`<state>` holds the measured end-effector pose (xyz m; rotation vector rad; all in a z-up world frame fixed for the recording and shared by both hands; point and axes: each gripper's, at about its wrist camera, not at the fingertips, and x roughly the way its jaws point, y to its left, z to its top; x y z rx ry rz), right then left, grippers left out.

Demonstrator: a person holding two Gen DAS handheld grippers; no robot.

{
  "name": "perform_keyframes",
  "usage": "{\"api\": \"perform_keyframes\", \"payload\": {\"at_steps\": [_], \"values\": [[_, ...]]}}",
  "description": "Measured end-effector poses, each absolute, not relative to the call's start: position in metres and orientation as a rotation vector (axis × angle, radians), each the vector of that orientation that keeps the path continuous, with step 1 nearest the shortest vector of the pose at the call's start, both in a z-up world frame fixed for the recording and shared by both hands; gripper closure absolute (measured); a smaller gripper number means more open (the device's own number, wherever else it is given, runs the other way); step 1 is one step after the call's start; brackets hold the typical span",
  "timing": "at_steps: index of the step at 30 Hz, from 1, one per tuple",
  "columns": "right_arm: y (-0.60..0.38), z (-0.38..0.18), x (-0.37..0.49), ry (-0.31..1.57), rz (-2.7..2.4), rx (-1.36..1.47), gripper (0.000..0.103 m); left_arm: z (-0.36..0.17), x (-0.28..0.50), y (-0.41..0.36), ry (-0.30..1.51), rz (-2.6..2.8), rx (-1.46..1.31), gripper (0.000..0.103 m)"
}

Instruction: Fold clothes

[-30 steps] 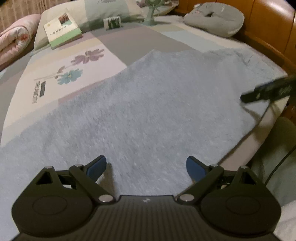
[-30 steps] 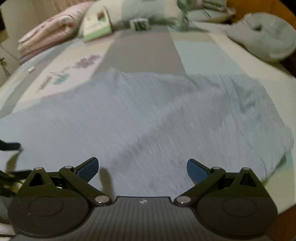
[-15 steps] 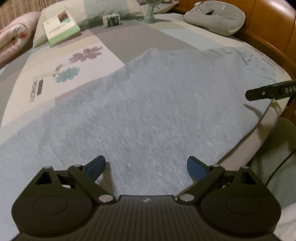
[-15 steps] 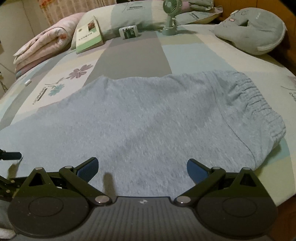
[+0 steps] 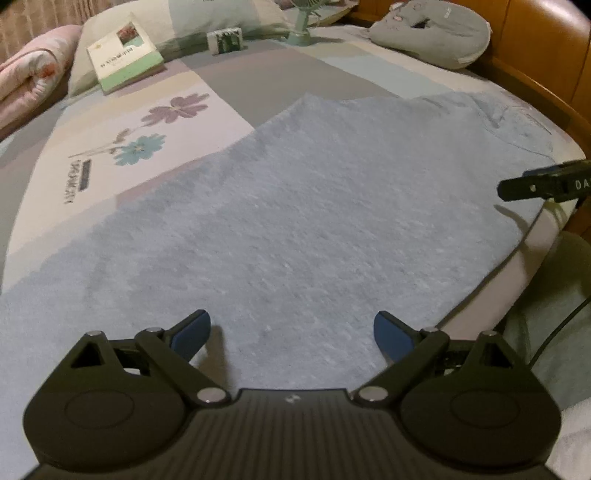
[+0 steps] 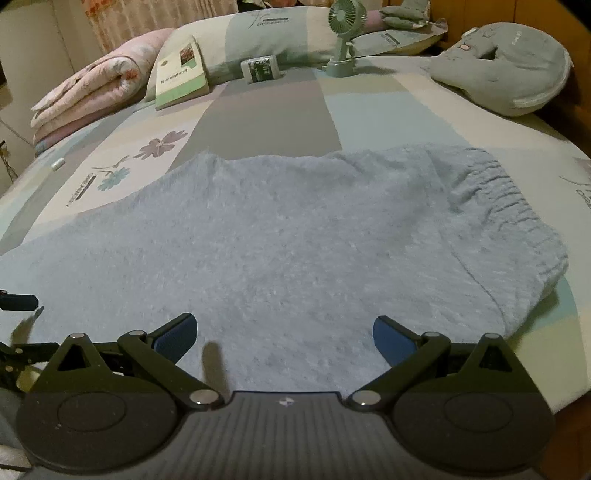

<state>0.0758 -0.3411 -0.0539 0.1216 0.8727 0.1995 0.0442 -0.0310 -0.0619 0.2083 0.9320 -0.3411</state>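
A pair of light blue knit trousers [image 5: 314, 221] lies flat across the bed, its gathered elastic waistband [image 6: 495, 195] at the right end in the right wrist view. My left gripper [image 5: 291, 332] hovers over the near edge of the cloth, open, nothing between its blue pads. My right gripper [image 6: 284, 334] is open too, above the near edge closer to the waistband. A black finger of the right gripper [image 5: 543, 181] shows at the right edge of the left wrist view. The left gripper's finger [image 6: 18, 301] shows at the left edge of the right wrist view.
The patchwork bedsheet [image 6: 266, 110] carries a book [image 6: 181, 75], a small box [image 6: 260, 70], a green desk fan [image 6: 345, 33], a grey cushion [image 6: 506, 77] and a folded pink quilt [image 6: 96, 96] at the far side. A wooden bed frame [image 5: 535, 74] runs along the right.
Both grippers have stayed open. The right wrist view has drawn back and steadied, so the waistband and far pillows now show clearly. The left gripper has barely shifted.
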Motion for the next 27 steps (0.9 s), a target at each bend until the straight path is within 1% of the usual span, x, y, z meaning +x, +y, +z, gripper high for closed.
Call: {"api": "perform_keyframes", "payload": {"at_steps": [4,8,13,18,24,27], "values": [[-0.344,-0.046,0.074,0.865,0.176,0.134,0.0,-0.055,0.045,-0.032,0.906,-0.36,0.196,0.008],[-0.337,-0.039,0.075,0.839,0.203,0.133,0.0,-0.065,0.05,-0.039,0.939,-0.378,0.2,0.008],[-0.333,-0.055,0.077,0.885,0.185,0.053,0.0,-0.075,0.047,-0.042,0.959,-0.391,0.2,0.008],[-0.333,-0.061,0.061,0.859,0.199,-0.096,0.0,-0.073,0.044,-0.038,0.963,-0.379,0.212,0.008],[-0.32,-0.048,0.061,0.802,0.252,-0.095,0.0,-0.057,0.042,-0.044,0.908,-0.386,0.228,0.008],[-0.306,-0.059,0.072,0.816,0.281,-0.134,0.0,-0.056,0.042,-0.051,0.896,-0.401,0.241,0.008]]}}
